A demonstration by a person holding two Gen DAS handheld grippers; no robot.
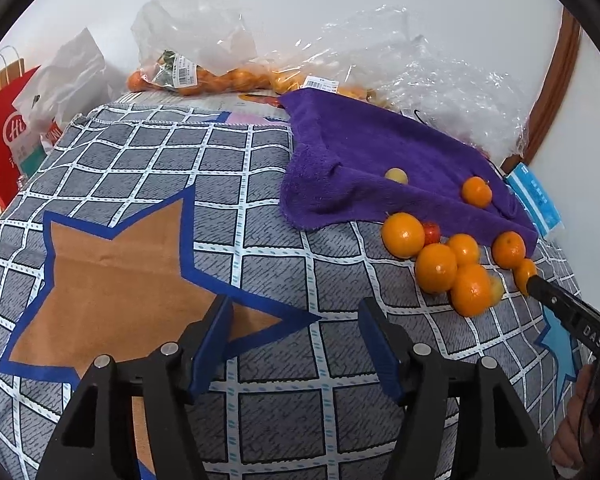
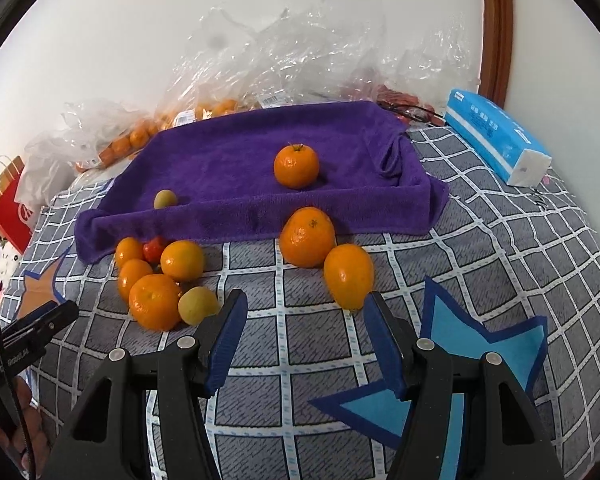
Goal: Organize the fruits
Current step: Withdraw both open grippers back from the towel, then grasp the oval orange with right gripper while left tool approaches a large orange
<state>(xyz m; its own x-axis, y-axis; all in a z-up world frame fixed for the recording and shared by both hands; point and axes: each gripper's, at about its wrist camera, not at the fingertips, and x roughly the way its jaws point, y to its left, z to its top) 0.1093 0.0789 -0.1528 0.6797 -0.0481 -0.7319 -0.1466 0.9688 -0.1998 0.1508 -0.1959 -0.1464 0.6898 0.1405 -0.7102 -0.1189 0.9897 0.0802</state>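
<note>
A purple towel (image 2: 240,168) lies on a checked bedspread (image 2: 300,340). On it sit one orange (image 2: 296,167) and a small yellow-green fruit (image 2: 165,199). In front of the towel lies a cluster of oranges (image 2: 156,300) with a small red fruit (image 2: 155,249) and a yellow-green fruit (image 2: 198,305). Two more oranges (image 2: 348,274) lie just ahead of my right gripper (image 2: 306,312), which is open and empty. My left gripper (image 1: 296,316) is open and empty over the bedspread, left of the cluster (image 1: 436,268). The towel also shows in the left wrist view (image 1: 380,168).
Clear plastic bags (image 2: 284,60) holding more oranges lie along the wall behind the towel. A blue tissue pack (image 2: 496,136) lies at the right. A red paper bag (image 1: 8,140) stands at the far left. A brown wooden frame (image 2: 496,24) is on the wall.
</note>
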